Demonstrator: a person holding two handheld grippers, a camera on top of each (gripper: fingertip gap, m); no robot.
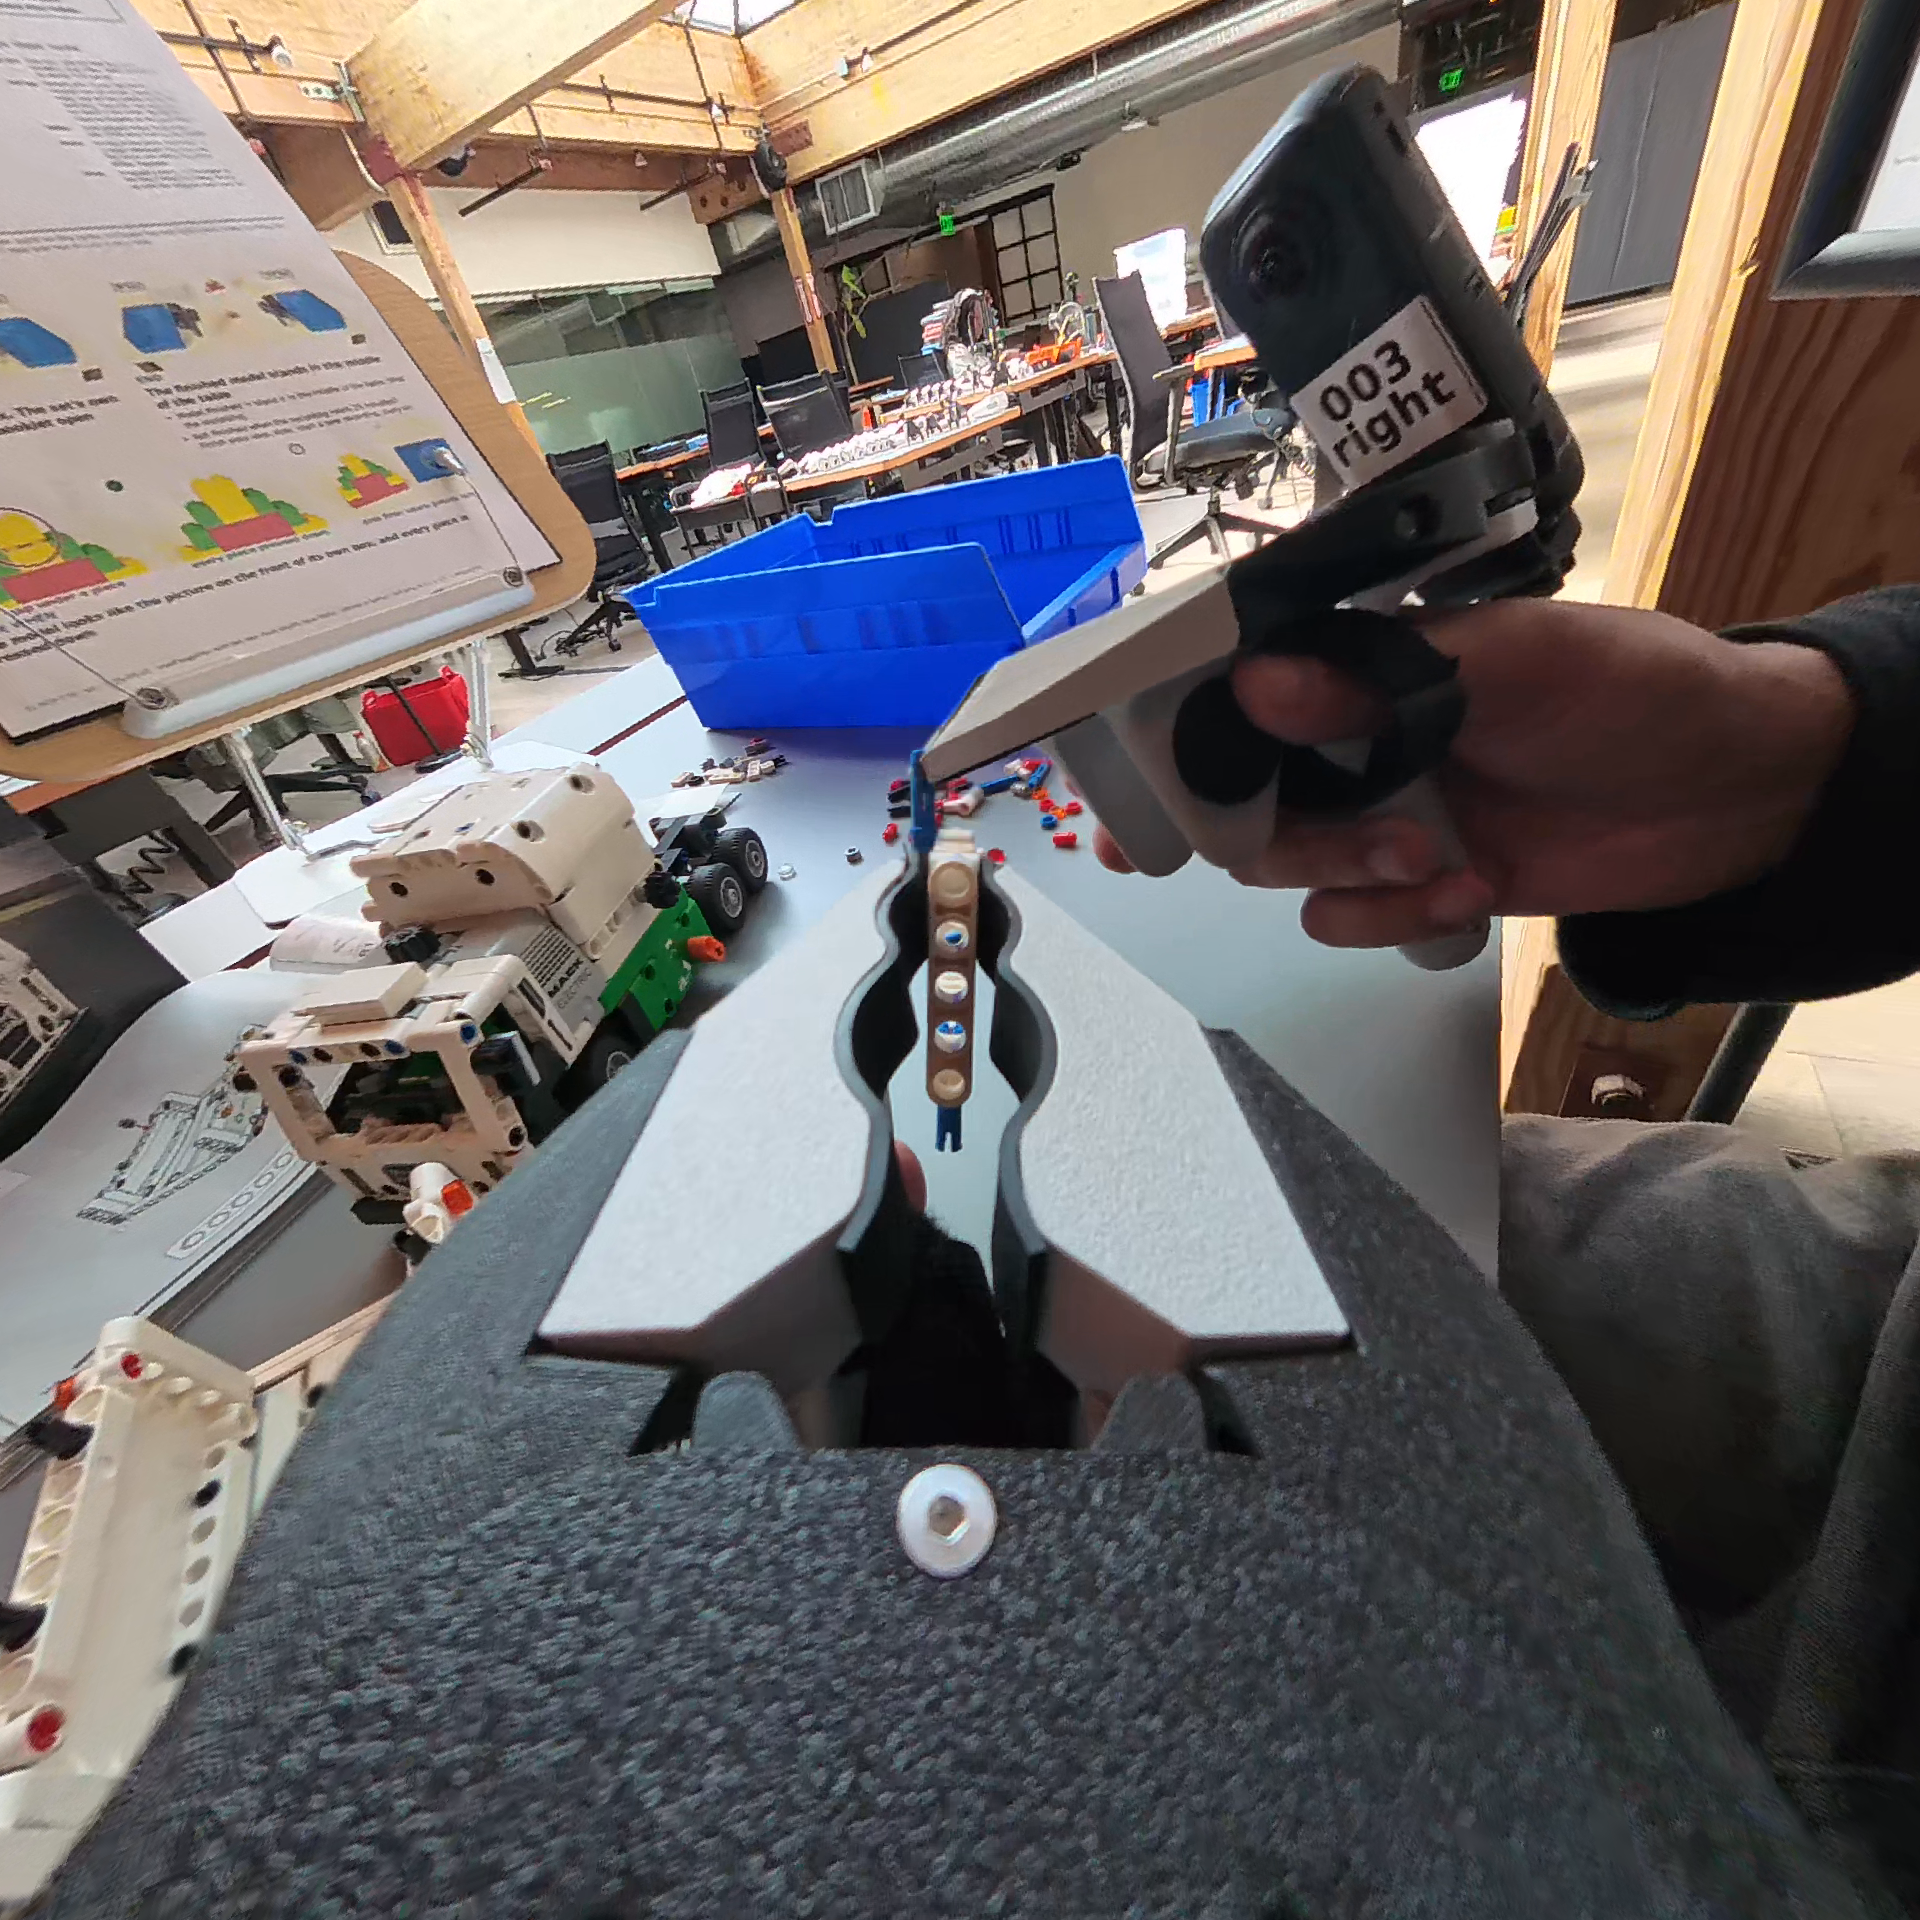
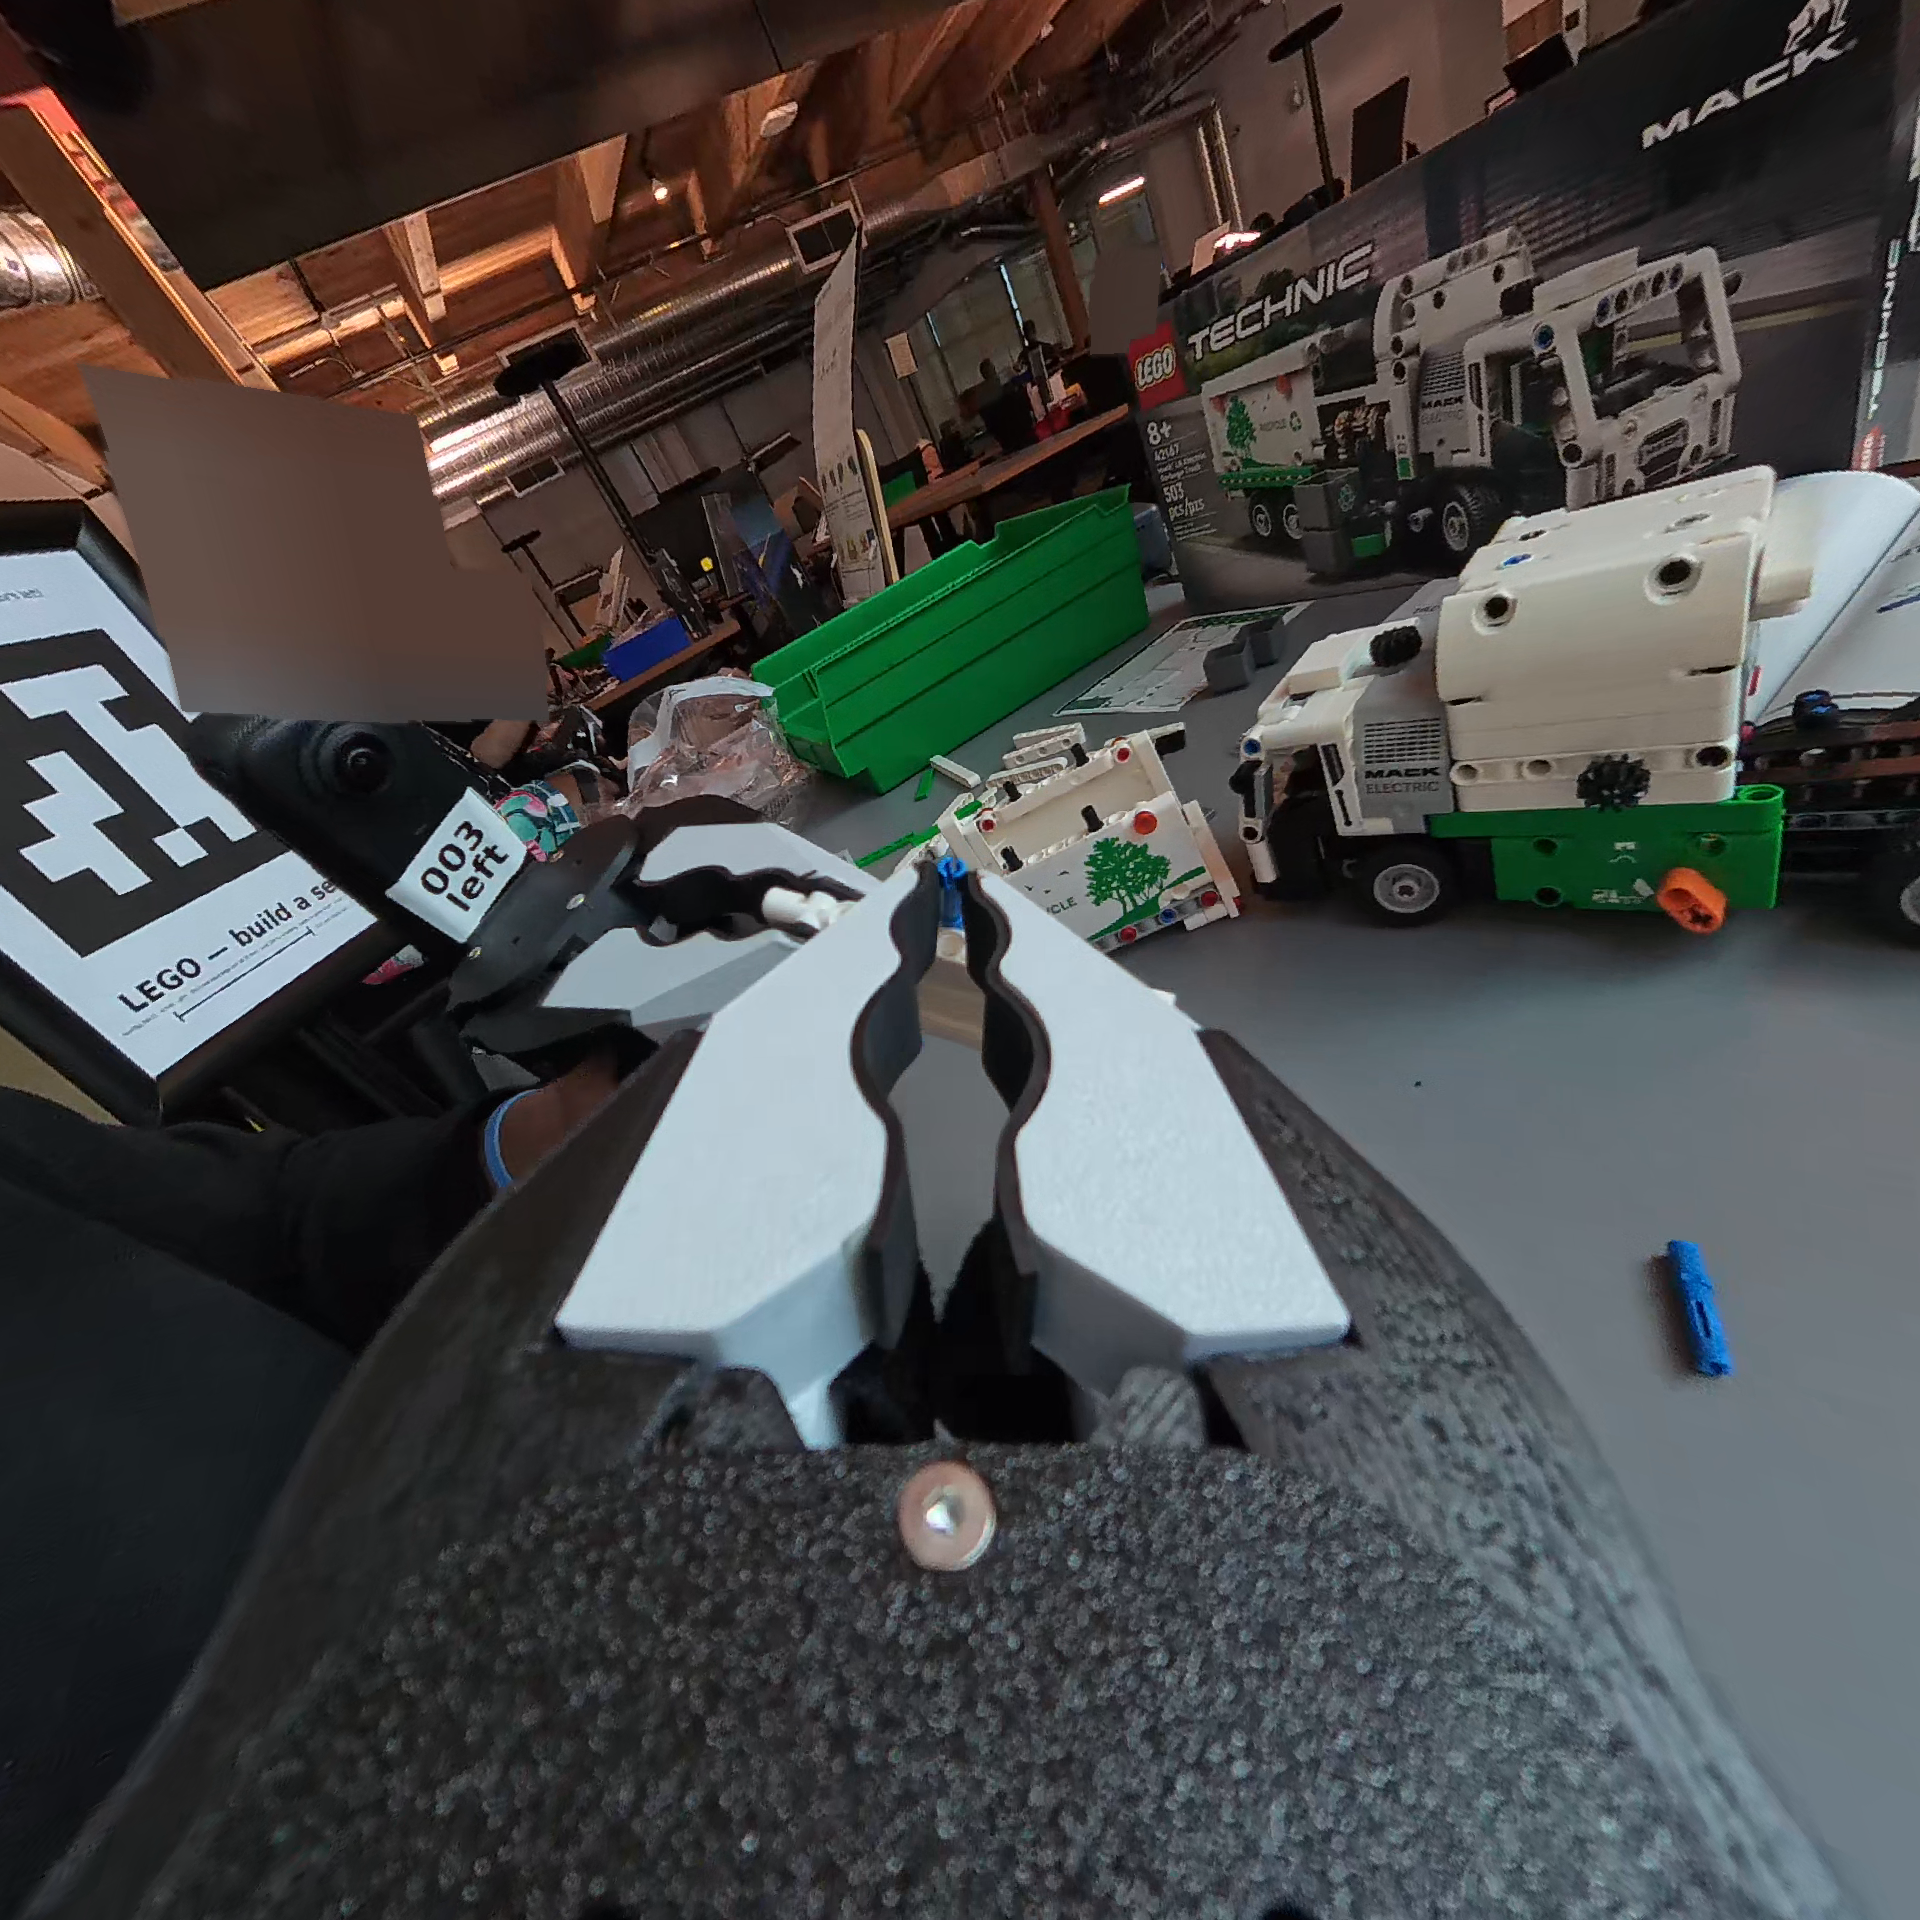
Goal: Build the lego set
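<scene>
My left gripper (image 1: 951, 873) is shut on a short pale beam (image 1: 951, 987) with a row of holes, held lengthwise between the pads, above the grey table (image 1: 1299, 987). A blue peg (image 1: 945, 1127) sticks out at its near end. My right gripper (image 1: 930, 767) comes in from the right, shut on a thin blue pin (image 1: 918, 810) whose lower end meets the beam's far end. In the right wrist view the right gripper (image 2: 945, 883) pinches the blue pin (image 2: 948, 871) at its tips; the left gripper (image 2: 836, 896) with the beam (image 2: 800, 902) is at the left.
A white and green truck model (image 1: 520, 935) (image 2: 1507, 748) stands on the table. A white container body (image 2: 1091, 862) lies near it. A blue bin (image 1: 883, 613), a green bin (image 2: 956, 644), the set's box (image 2: 1507, 364), loose parts (image 1: 997, 800) and a loose blue pin (image 2: 1699, 1309) lie around. An open booklet (image 1: 156, 1195) lies at the left. My two grippers' fingertips are within a few centimetres of each other.
</scene>
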